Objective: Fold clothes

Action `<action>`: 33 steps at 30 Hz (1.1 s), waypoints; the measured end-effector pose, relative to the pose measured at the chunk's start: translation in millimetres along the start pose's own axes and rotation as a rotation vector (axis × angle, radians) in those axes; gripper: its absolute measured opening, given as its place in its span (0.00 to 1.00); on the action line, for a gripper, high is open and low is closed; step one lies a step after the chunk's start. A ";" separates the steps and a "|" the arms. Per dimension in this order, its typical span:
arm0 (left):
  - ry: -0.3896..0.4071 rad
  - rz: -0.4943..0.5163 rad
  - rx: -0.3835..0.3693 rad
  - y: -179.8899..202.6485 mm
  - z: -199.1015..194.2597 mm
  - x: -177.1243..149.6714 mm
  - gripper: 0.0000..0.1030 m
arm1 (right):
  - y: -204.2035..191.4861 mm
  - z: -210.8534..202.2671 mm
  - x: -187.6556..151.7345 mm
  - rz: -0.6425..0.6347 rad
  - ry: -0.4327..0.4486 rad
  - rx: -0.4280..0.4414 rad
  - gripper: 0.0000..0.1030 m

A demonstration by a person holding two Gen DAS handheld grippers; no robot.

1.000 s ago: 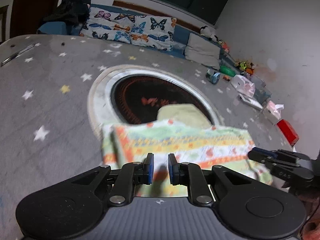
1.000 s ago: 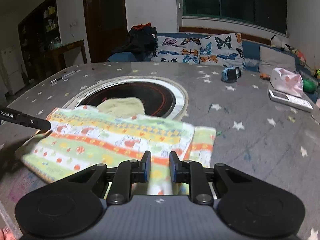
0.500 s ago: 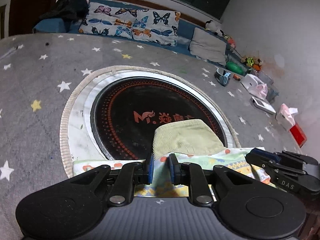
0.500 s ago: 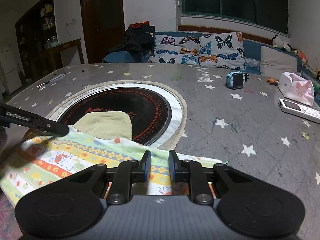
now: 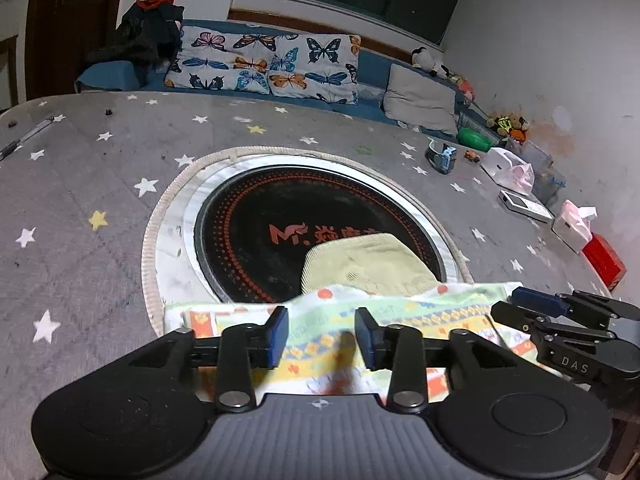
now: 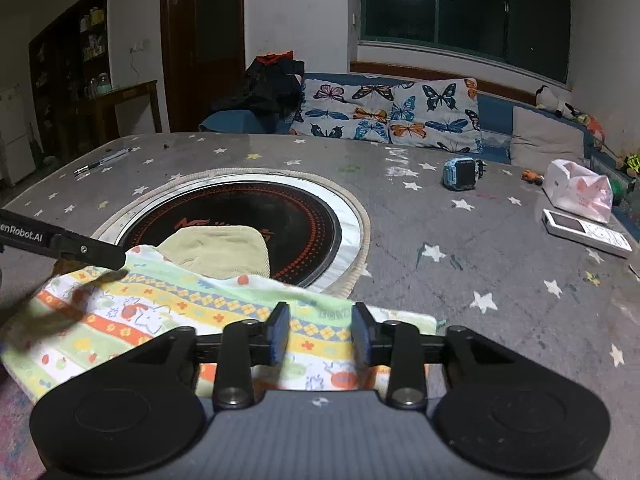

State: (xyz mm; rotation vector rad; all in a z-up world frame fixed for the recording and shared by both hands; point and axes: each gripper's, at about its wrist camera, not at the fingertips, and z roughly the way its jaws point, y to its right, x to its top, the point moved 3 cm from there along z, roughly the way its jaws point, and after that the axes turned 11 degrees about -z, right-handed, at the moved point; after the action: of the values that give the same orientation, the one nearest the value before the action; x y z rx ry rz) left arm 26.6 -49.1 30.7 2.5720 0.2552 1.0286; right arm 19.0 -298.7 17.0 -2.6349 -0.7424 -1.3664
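Note:
A striped, cartoon-printed garment (image 5: 328,336) (image 6: 168,312) lies folded flat at the near edge of the grey star-patterned table (image 5: 100,184). A pale yellow piece (image 5: 368,264) (image 6: 220,250) pokes out from under it onto the black round hotplate (image 5: 280,220) (image 6: 256,212). My left gripper (image 5: 322,336) stands open just above the garment's near edge, nothing between its blue pads. My right gripper (image 6: 318,334) is open too, over the garment's right end. Each gripper shows in the other's view: the right gripper (image 5: 560,320) beside the cloth's right corner, the left gripper (image 6: 80,248) at its left corner.
A blue watch (image 6: 462,174), a pink-white bag (image 6: 580,194) and a white remote (image 6: 584,232) lie on the table's right side. A red box (image 5: 604,264) and a tissue pack (image 5: 574,226) sit near the right edge. A pen (image 6: 104,162) lies far left. A cushioned bench (image 6: 392,116) runs behind.
Both grippers, shut on the garment's edge, drew it towards the near side, folding it over. They have now let go and opened above the cloth.

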 end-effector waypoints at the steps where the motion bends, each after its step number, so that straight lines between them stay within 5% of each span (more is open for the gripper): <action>1: 0.002 0.000 0.000 1.1 -2.6 -2.1 0.46 | -1.3 -2.4 -1.3 0.004 -0.003 -0.004 0.44; 19: 0.062 0.001 0.050 12.9 -47.3 -45.0 0.86 | -23.8 -45.8 -23.4 0.060 0.001 -0.057 0.86; 33: 0.125 0.021 0.080 12.4 -75.7 -67.2 1.00 | -30.5 -72.3 -39.2 0.095 0.003 -0.144 1.00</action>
State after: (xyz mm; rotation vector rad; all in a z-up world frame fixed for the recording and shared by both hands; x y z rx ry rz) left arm -73.8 -60.5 44.0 2.5890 0.3084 1.2118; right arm -67.9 -307.5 24.9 -2.7356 -0.5289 -1.4490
